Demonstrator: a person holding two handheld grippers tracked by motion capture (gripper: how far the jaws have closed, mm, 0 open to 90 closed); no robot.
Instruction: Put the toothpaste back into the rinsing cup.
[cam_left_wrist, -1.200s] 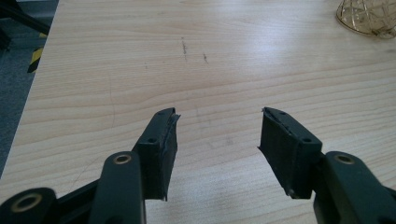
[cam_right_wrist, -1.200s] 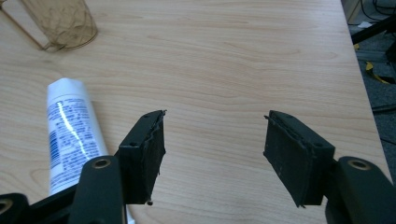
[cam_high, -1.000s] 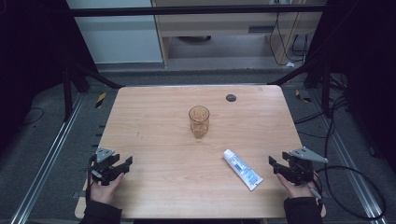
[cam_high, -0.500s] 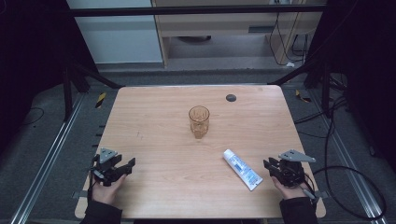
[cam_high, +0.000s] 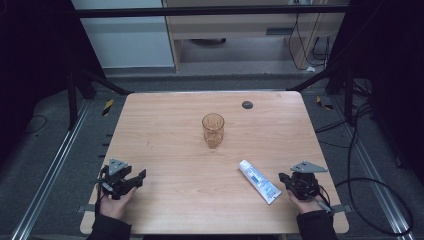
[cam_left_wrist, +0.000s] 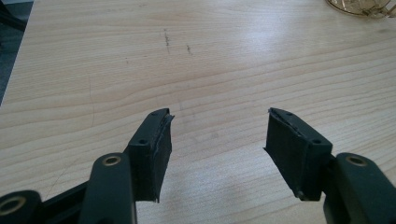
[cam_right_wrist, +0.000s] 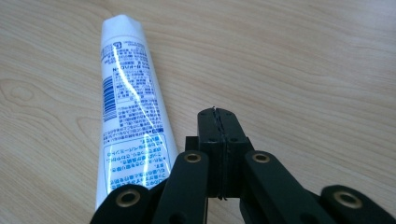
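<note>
Your right gripper (cam_right_wrist: 218, 112) has its jaws pressed together, holding nothing, just beside the white tube (cam_right_wrist: 126, 98) lying flat. Your left gripper (cam_left_wrist: 217, 123) gapes wide over bare table (cam_high: 165, 130). A glass (cam_high: 213, 129) stands mid-table.

A glass (cam_high: 213, 130) stands on the tabletop (cam_high: 165, 125), near its middle. A small disc (cam_high: 247, 104) lies far behind it, slightly right. A tube (cam_high: 259, 181) lies near and right of the glass. The right gripper (cam_high: 286, 180) sits just right of the tube; the left gripper (cam_high: 138, 177) rests at the near left corner.
</note>
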